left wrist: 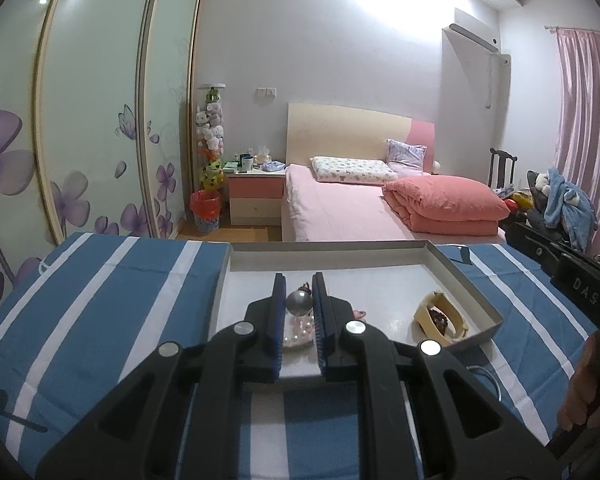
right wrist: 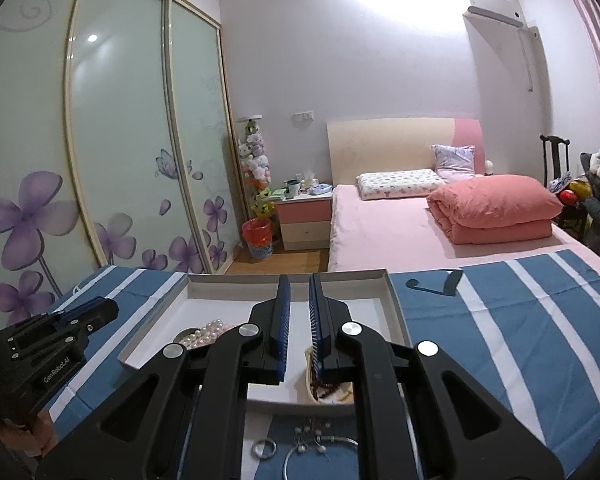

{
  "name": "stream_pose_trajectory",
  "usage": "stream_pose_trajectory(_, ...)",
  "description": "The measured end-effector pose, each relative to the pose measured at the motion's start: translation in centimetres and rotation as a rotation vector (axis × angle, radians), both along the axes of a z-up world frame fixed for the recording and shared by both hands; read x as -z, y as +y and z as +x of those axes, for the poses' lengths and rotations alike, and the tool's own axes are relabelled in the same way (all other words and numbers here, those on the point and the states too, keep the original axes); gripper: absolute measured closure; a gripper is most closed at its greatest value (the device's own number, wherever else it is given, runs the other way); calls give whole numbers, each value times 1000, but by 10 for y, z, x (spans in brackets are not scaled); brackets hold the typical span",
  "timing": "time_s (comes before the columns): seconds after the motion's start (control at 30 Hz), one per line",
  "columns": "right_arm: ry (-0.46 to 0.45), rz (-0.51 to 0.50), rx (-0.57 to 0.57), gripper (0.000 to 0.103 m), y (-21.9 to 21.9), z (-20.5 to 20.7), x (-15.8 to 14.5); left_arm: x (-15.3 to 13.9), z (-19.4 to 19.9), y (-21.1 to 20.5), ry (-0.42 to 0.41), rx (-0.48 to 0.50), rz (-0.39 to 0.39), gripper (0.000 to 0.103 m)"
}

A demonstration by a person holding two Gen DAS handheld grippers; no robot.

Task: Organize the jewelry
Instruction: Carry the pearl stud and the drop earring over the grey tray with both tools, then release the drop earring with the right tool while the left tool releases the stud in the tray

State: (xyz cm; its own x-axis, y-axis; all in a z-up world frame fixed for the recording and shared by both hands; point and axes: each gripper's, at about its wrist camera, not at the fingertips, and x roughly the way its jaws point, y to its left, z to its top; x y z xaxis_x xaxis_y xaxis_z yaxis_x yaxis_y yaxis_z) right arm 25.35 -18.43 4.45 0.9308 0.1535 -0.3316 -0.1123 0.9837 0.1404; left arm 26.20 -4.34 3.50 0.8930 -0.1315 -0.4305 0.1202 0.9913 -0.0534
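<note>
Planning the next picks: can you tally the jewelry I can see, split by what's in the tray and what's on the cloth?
In the tray:
pearl strand: 1
silver ball piece: 1
yellow hair clip: 1
Loose on the striped cloth:
silver ring: 1
silver bangle: 1
beaded cluster: 1
Total: 6; more may be hidden behind the grippers.

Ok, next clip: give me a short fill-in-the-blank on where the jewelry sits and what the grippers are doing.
1. The pearl strand lies inside the shallow ____ tray.
2. The tray rests on a cloth striped white and ____.
3. The silver ring lies on the cloth, ____ the tray.
4. The left gripper and the right gripper both hold ____.

Missing words: white; blue; outside; nothing
</note>
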Motion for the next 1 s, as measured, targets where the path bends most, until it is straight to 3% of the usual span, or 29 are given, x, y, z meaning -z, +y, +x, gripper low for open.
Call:
stream_pose_trajectory(0.17, 45, -18, -27, 94, 0, -1, 8, 3, 7, 2, 5, 6, -13, 89)
stream_pose_trajectory(0.33, 283, -23, -127, 93, -4, -4, 46, 8, 4, 9, 6, 7, -22, 89)
stream_pose_trajectory(0.5, 448, -67, -159, 92, 7, 8, 76, 8, 0, 12, 4, 6, -26, 89)
stream_pose_trajectory(0.57, 483, -76, -163, 88, 8, 13, 83, 8, -2, 12, 3, 7, -24, 89)
stream_pose_trajectory(0.63, 501, -92, -153, 74, 10, 18, 88, 9, -4, 13, 3, 7, -23, 89)
stream_pose_trajectory(0.67, 507, -96, -147, 72, 11, 21, 90, 9, -4, 13, 4, 7, -24, 89)
stream_pose_trajectory(0.9, 524, -168, -128, 71, 16, 18, 91, 10, -4, 16, 18, 7, -31, 89)
stream_pose_trajectory(0.97, 519, -176, -108, 79, 13, 12, 92, 10, -5, 17, 19, 8, -33, 89)
stream_pose_trajectory(1.0, 521, -175, -101, 93, 11, 11, 91, 10, -4, 17, 20, 8, -33, 89)
